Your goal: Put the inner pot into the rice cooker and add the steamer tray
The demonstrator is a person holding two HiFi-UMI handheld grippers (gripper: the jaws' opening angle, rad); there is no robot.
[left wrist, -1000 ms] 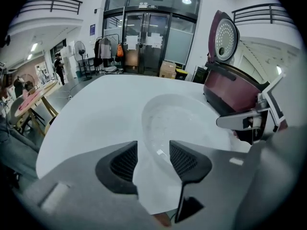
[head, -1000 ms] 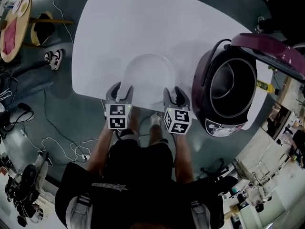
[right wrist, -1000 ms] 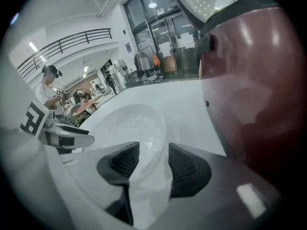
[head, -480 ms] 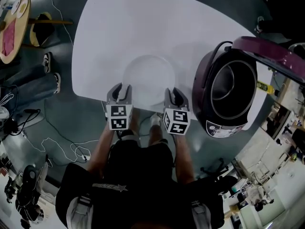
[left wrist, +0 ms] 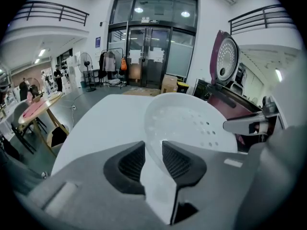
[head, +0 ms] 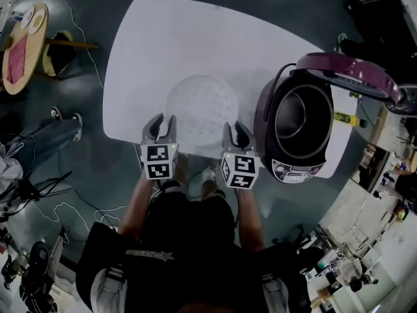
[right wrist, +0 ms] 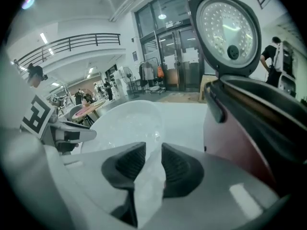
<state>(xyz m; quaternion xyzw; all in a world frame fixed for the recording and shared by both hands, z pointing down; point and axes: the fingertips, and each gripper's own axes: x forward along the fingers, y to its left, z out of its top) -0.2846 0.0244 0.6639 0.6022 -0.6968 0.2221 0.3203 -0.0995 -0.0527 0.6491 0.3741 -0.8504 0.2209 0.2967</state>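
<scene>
The white perforated steamer tray (head: 202, 113) hangs just above the white table (head: 195, 38), held by its near rim on both sides. My left gripper (head: 161, 124) is closing on the tray's left rim (left wrist: 187, 121), which runs between its pads (left wrist: 178, 161). My right gripper (head: 236, 130) is shut on the right rim (right wrist: 127, 123). To the right stands the purple rice cooker (head: 293, 129) with its lid (head: 345, 74) raised and the dark inner pot (head: 301, 117) inside. In the right gripper view the cooker (right wrist: 249, 123) looms close on the right.
The table's near edge runs just under my grippers. A round wooden table (head: 23, 44) and a stool stand at far left. Cables lie on the floor at left, beside a person's legs (head: 45, 132). Clutter lines the right side of the room.
Both grippers closed on the tray's rim and rose with it. The tray left the table, and its holes now show from above.
</scene>
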